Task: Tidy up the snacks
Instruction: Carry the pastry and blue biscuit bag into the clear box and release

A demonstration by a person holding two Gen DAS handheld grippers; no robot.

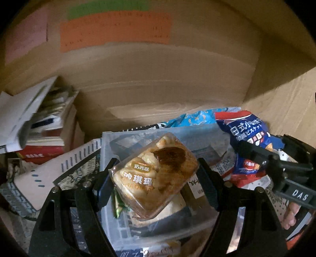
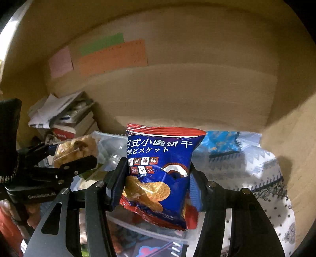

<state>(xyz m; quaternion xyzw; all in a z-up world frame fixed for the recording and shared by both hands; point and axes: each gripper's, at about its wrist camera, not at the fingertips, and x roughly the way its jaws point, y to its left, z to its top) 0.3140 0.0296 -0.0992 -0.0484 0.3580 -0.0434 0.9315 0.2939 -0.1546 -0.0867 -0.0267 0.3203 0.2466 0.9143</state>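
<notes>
— Blue and red foil first: the biscuit packet [image 2: 158,174] stands upright between the fingers of the right gripper [image 2: 158,178], which pinch it at both side edges. It hangs just above the clear plastic bin [image 2: 138,227].

— And the other snack?

— The left gripper [image 1: 156,178] is clamped on a clear-wrapped sachima cake [image 1: 156,174], tilted so its far end points up and to the right. It also sits over the bin [image 1: 122,138], where a green wrapper [image 1: 118,205] and a pale packet lie below it.

— How do the two grippers stand to each other?

— Side by side and near. From the left wrist, the right gripper [image 1: 262,158] shows at the right edge with the biscuit packet [image 1: 248,134] in its grip. From the right wrist, the left gripper [image 2: 65,158] shows at the left with the cake [image 2: 77,150].

— What lies around the bin?

— Just beyond it, a light blue snack bag [image 1: 199,118]. To the right, a patterned white cloth [image 2: 264,178] covers the surface. Far left, a stack of books and loose papers [image 1: 37,122] leans against the brown wall [image 1: 158,79]. On that wall, higher up, are an orange paper sheet [image 1: 114,29], a green strip [image 1: 106,9] above it and a pink sheet [image 2: 60,61] to the left. A white slotted tray [image 1: 59,168] lies near the left side of the bin.
</notes>
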